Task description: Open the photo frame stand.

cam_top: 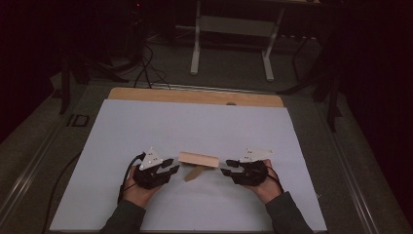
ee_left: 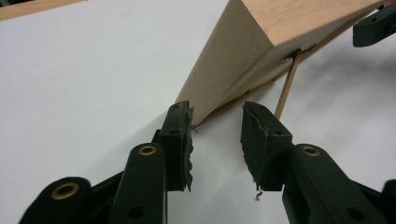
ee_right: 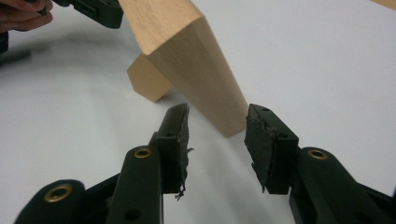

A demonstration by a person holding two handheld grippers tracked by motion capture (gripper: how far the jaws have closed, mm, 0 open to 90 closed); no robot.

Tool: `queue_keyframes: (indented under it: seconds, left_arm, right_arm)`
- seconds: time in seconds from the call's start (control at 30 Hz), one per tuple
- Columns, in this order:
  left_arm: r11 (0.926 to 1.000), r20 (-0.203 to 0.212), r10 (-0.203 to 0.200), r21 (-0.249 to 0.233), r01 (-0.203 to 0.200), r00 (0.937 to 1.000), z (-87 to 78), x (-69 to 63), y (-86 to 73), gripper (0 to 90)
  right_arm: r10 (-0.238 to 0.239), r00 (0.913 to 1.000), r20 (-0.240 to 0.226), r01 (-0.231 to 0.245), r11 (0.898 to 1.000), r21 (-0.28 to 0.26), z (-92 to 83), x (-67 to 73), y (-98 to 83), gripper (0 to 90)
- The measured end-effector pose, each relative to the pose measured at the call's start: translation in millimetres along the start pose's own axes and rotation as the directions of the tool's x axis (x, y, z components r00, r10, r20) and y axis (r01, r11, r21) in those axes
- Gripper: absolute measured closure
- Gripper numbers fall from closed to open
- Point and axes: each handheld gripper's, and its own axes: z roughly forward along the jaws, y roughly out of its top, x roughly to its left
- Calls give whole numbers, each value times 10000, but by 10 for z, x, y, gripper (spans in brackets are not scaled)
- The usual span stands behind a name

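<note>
White sheet (cam_top: 146,126) on table, dim room, wooden block (cam_top: 198,159) (centred), left hand-held gripper (cam_top: 171,166) and right hand-held gripper (cam_top: 227,167) spread

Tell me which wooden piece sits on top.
The long wooden block, lying crosswise between both grippers; the thin flat strip pokes out from beneath it toward the person.

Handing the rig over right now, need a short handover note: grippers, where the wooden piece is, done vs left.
Left gripper: jaws open, at the left end of the light wooden block, no grip yet.
Right gripper: jaws open, at the block's right end, no grip yet.
The block lies mid-front on the white sheet of the table, one end on each side between the grippers; a thin flat wooden strip sticks out from beneath it toward the person.
Done: both grippers lined up at the ends.
Left: probably close on both ends, then move it.
</note>
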Motion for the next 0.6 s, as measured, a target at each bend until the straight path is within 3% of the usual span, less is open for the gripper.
queue_keyframes:
  seconds: [0.23,0.27,0.4,0.43,0.47,0.6]
  left_arm:
    - [10000,-21,11,-5,-11,10000,-1,1,0,629]
    - [10000,-45,1,-7,-1,10000,-2,2,0,670]
    - [9999,-105,-90,-50,89,9999,-10,13,-1,688]
    - [9991,-34,-377,-178,376,9993,-25,45,6,698]
    - [9982,28,-433,-418,434,9991,-24,54,20,710]
    - [9985,55,-327,-430,329,9995,-11,35,27,763]
  right_arm:
    - [0,10000,0,0,10000,0,0,0,0,586]
    - [-22,10000,-9,22,10000,0,-1,-7,-3,633]
    - [-14,10000,-53,14,10000,49,-14,-34,-14,668]
    - [159,9999,37,-159,9999,52,-59,-106,-35,691]
    - [1003,9925,705,-948,9925,-769,-43,-202,-59,706]
    - [1295,9869,958,-1186,9867,-1114,-27,-221,-49,772]
